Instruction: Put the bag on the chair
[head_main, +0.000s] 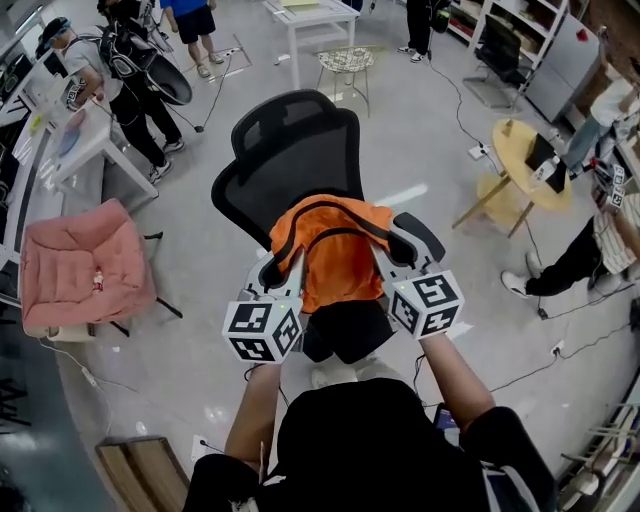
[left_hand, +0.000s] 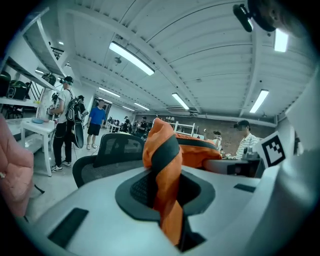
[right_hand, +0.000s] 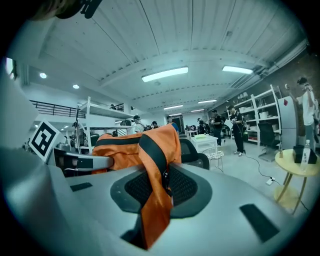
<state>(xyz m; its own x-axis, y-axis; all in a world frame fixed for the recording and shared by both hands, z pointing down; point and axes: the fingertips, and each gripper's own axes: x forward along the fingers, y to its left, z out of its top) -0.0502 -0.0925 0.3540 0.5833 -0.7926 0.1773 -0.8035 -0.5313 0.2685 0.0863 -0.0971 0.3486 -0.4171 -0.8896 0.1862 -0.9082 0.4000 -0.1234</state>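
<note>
Bag (head_main: 335, 255): orange with black straps, strung between the two grippers, hanging over the front of the seat in the head view; touching the seat or not, honestly can't tell from up here
Chair (head_main: 290, 150): black mesh office type, backrest and headrest on the far side, seat mostly hidden under the orange fabric
Left gripper (head_main: 287, 268): jaws almost together, clamped on a twisted bit of orange fabric and black strap at the left end; fabric poking out above and below the pads in the left gripper view
Right gripper (head_main: 392, 252): same deal, jaws squeezed down on an orange fold with a black strap across it at the right end, loose tail dangling out underneath
Marker cubes (head_main: 262, 332): one on each gripper, close side by side, just nearer the camera than the load
Forearms (head_main: 455, 375): both stretched forward, black sleeves at the bottom of the head view
Pink seat (head_main: 85, 265): padded and low, off to the left, well apart from everything above
Round table (head_main: 525, 150): yellowish wood, off to the right, a few small bits on top
White table (head_main: 315, 15): way at the back, with a wire stool (head_main: 347, 62) just in front
People: several standing round the edges, one with a black backpack (head_main: 125, 55) at upper left
Floor (head_main: 200, 250): pale grey and shiny, cables trailing on the right
</note>
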